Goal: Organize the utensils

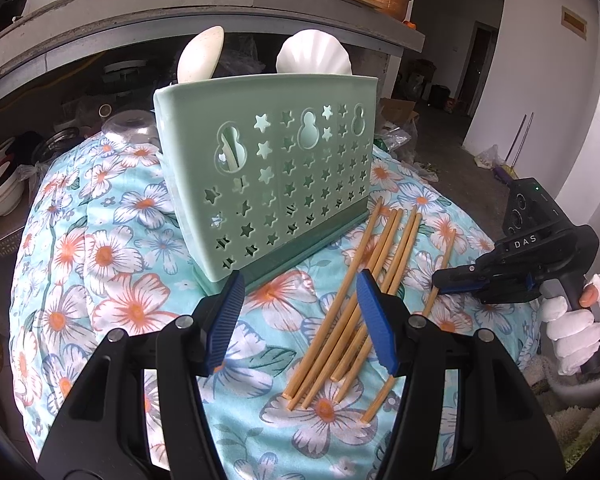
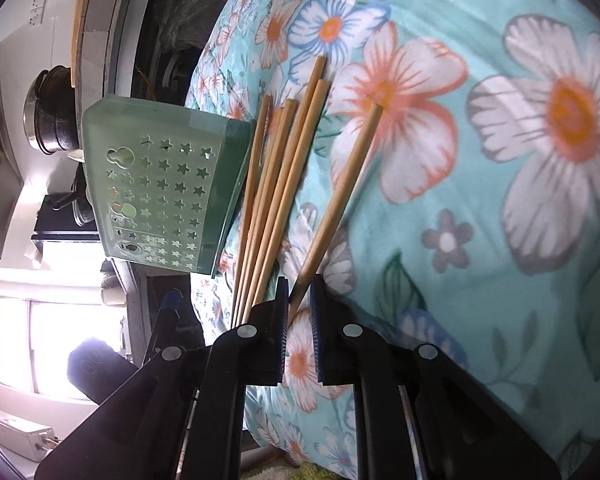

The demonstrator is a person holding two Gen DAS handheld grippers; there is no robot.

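I am clamping my right gripper point(image 2: 299, 300) on one stray chopstick point(image 2: 342, 200) at lower centre; my left gripper point(image 1: 300, 300) is hanging apart, empty. Spoons are already standing in the green holder point(image 1: 268, 176); the other chopsticks point(image 1: 352, 300) are lying unsorted beside it on the floral quilt point(image 1: 100, 264).

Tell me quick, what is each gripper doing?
Left gripper: open, holding nothing, over the chopsticks.
Right gripper: closed on one chopstick, apart from the rest.
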